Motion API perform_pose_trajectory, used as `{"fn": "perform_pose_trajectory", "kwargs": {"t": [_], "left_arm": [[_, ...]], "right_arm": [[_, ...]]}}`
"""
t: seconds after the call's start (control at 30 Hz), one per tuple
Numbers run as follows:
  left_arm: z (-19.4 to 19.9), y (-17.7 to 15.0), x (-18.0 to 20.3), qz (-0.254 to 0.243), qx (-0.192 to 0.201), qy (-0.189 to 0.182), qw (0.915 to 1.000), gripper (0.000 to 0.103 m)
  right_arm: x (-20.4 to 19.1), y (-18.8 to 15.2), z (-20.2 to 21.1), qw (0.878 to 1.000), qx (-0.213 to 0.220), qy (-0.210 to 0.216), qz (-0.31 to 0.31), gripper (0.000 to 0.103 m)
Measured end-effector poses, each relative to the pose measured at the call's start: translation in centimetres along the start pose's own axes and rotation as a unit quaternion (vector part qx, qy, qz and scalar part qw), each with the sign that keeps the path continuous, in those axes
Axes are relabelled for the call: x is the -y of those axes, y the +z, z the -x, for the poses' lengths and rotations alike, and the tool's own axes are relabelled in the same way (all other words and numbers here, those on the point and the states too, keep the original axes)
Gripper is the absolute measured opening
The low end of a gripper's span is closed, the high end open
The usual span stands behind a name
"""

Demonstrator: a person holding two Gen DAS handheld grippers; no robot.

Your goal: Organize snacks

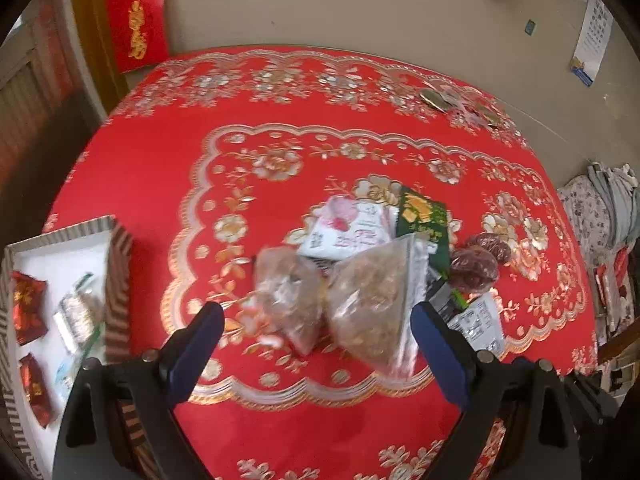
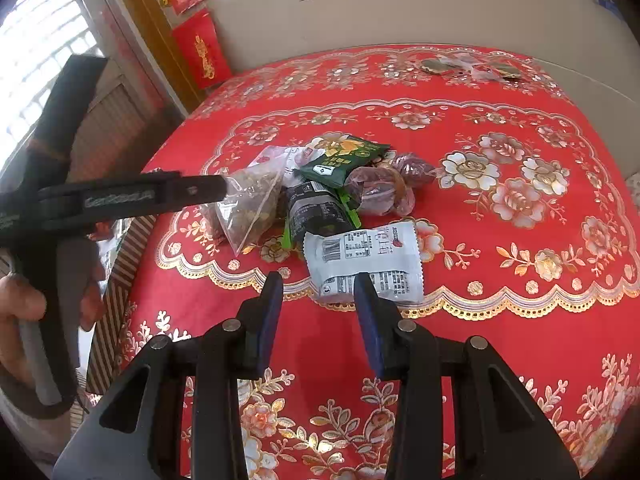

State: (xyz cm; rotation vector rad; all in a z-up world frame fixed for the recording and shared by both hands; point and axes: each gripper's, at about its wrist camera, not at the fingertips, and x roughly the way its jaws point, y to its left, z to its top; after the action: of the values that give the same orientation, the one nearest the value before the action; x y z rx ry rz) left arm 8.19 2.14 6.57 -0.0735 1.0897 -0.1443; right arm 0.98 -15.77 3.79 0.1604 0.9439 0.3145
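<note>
1. Snacks lie heaped near the middle of the red floral tablecloth (image 2: 520,340), and a few already sit in the striped cardboard box with a white floor (image 1: 60,236) at the table's left edge.
2. In that box, two red foil packets (image 1: 26,308) lie along its left side, with a clear packet of pale snacks (image 1: 78,316) beside them. The rest of its floor is bare.
3. The left gripper (image 1: 316,316) stands with its blue pads wide apart, nothing pressed between them. It hangs over the clear crinkly bag of brown pieces (image 1: 376,300) at the left end of the heap.
4. That clear bag looks light, soft and slippery. Its flat sealed edge seems the safest hold, since squeezing the belly could crush the contents.
5. Further right in the heap lie a dark green foil packet (image 2: 344,160), a black packet (image 2: 316,212) and clear-wrapped dark red dates (image 2: 380,192), overlapping one another.
6. The white printed sachet (image 2: 364,256) lies nearest the table's front edge, flat and thin, probably light and crackly. A pinch at its crimped end should hold.
7. The right gripper (image 2: 318,284) has its pads narrowly apart just short of the sachet's near edge, clamped on nothing.
</note>
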Motion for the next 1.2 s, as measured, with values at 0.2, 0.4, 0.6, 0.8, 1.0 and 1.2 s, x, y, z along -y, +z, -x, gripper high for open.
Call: {"fn": "perform_pose_trajectory", "kwargs": {"t": [0.2,0.4,0.6,0.8,1.0,1.2], "left_arm": [[-1.7,0.7,0.8,-0.005,-0.012,-0.010,0.9999,0.096],[-3.6,1.1,0.6,-0.003,-0.022,0.000,0.9998,0.096],[-4.5,1.2,0.8,-0.003,-0.020,0.000,0.9998,0.097],[-4.5,0.7,0.7,-0.015,-0.015,0.001,0.9998,0.088],[-3.5,0.1,0.3,-0.026,-0.010,0.001,0.9996,0.067],[-2.1,-0.6,-1.4,-0.021,-0.010,0.003,0.9997,0.062]], "right_arm": [[0.4,0.2,-0.3,1.000,0.001,0.001,-0.004,0.036],[0.8,0.3,-0.7,1.000,-0.001,0.003,-0.010,0.037],[0.7,0.7,-1.5,1.000,-0.006,0.000,-0.008,0.037],[0.9,1.0,-1.9,1.000,-0.009,-0.001,-0.013,0.037],[0.5,1.6,-2.9,1.000,-0.015,0.001,-0.009,0.036],[-0.7,2.7,-4.9,0.999,-0.029,0.015,0.005,0.037]]}}
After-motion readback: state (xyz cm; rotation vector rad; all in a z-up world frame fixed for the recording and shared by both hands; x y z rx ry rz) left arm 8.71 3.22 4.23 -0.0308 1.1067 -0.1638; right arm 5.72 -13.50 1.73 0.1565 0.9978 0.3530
